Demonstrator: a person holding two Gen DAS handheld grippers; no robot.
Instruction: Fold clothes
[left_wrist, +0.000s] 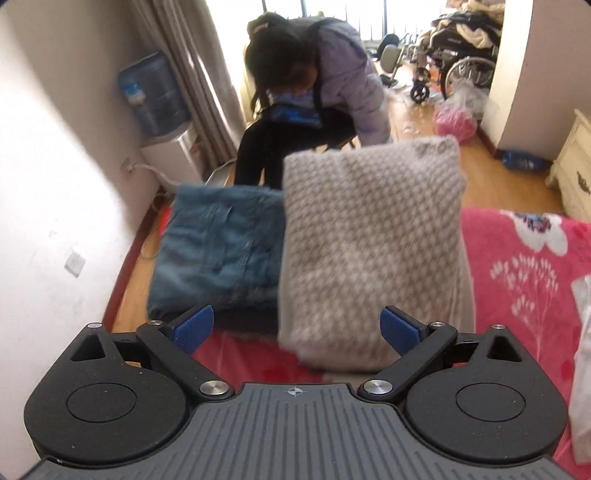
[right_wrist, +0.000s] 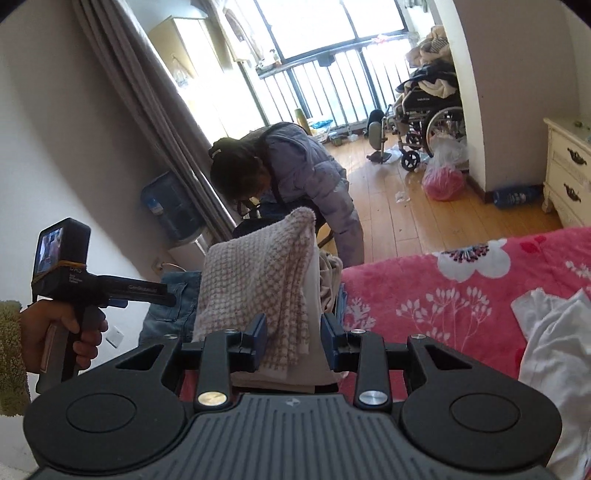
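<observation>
A folded knit garment (right_wrist: 266, 280) with a pink-and-white check stands upright between the fingers of my right gripper (right_wrist: 293, 341), which is shut on its lower edge. In the left wrist view the same garment (left_wrist: 369, 236) rises blurred over the pink floral bedspread (left_wrist: 517, 280). My left gripper (left_wrist: 295, 328) is open wide, and its blue pads touch nothing. Folded blue jeans (left_wrist: 218, 251) lie at the bed's left edge, just beyond the left finger. A hand (right_wrist: 70, 332) holds the left tool beside the jeans (right_wrist: 173, 306).
A person in a lilac jacket (right_wrist: 306, 173) bends over just past the bed's foot. A water dispenser (left_wrist: 155, 96) stands by the left wall. White cloth (right_wrist: 554, 350) lies on the bedspread (right_wrist: 443, 295) at right. A wheelchair (right_wrist: 432, 122), pink bag (right_wrist: 443, 181) and white dresser (right_wrist: 569, 170) stand farther back.
</observation>
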